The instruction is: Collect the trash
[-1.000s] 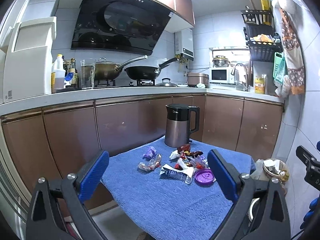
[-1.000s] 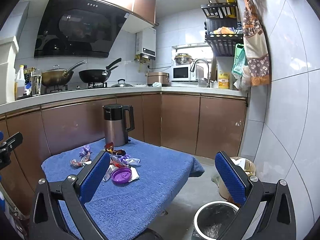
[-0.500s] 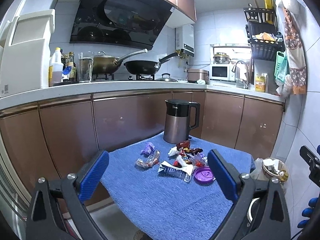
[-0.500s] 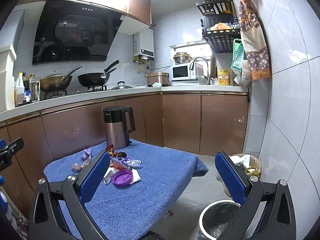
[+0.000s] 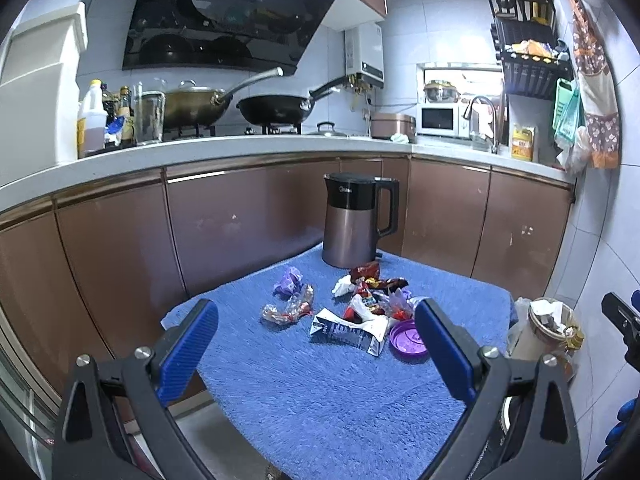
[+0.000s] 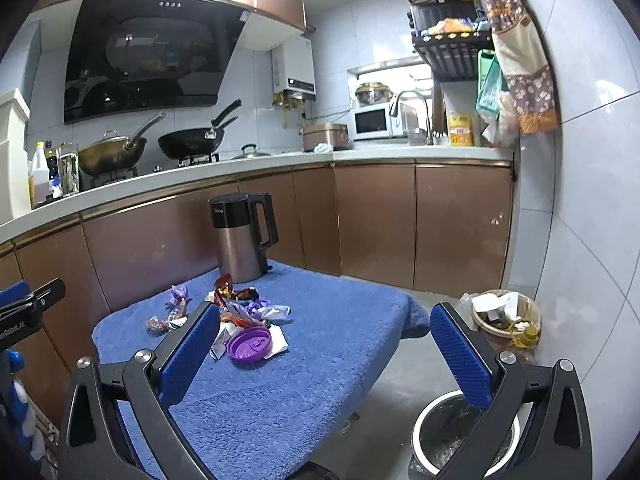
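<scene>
**Picking the first piece from the pile**

Both tools are spread wide with nothing between their blue pads: the left gripper (image 5: 316, 346) frames the litter at centre frame, and the right gripper (image 6: 326, 350) sits at the bottom of its view, above the table's near corner and the floor

The trash lies in a loose cluster on the blue towel (image 5: 320, 400), just in front of the kettle (image 5: 354, 220). Nearest the lower centre of the left view are a flattened carton (image 5: 348, 330) and a purple lid (image 5: 408, 338), the carton's corner touching or overlapping the lid. Red wrappers (image 5: 372, 280) are heaped behind them, and a clear wrapper (image 5: 288, 310) and a purple wrapper (image 5: 289, 280) sit apart to the left

The steel bin (image 6: 464, 432) stands on the floor at lower right of the right view, under that tool's right pad; a full basket (image 6: 504, 312) sits beyond it

Judgement: nothing is collected yet. A good start is an outlying or top piece, such as the lid or the clear wrapper, pinched by a raised edge so the pads do not snag the towel pile. Thin wrappers may slip, so close fully before lifting, then release only once directly over the bin mouth
</scene>
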A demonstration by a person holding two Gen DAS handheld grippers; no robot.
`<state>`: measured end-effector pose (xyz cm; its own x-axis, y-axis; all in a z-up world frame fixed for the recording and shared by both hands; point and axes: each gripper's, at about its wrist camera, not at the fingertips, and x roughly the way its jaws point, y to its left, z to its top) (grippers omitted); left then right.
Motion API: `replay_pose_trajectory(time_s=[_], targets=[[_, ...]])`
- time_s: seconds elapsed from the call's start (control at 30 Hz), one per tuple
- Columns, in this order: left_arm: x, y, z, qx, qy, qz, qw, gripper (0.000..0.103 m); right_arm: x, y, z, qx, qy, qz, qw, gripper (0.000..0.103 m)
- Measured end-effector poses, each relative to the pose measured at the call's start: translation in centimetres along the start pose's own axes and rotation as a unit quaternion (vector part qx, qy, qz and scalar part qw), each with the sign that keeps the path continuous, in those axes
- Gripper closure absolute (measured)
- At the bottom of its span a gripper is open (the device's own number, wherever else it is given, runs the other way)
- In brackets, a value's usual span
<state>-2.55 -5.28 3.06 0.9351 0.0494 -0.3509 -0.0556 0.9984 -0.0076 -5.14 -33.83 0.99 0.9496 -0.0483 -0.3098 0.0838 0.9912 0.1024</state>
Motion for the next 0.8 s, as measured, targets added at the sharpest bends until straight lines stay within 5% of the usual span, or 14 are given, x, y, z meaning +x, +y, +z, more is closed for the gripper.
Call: replay_pose_trajectory(time_s=[0.43, 0.63, 0.8], targets=[[9.6, 2.0, -2.3, -0.009, 0.101, -0.005, 0.9949, 0.004, 10.4, 0.5, -2.4, 0.009, 0.130, 0.065, 0.989, 0.002], [14.2, 3.2, -4.4, -0.006, 0.158, -0.025, 0.9871, 0.004, 16.9, 2.1, -4.1, 0.016, 0.209, 0.122, 0.970, 0.030], [18.8, 3.3, -5.0, -0.026, 0.209, -0.077, 0.9745, 0.004, 22.2, 3.3, -5.6, 0.025, 0.259, 0.170, 0.950, 0.053]])
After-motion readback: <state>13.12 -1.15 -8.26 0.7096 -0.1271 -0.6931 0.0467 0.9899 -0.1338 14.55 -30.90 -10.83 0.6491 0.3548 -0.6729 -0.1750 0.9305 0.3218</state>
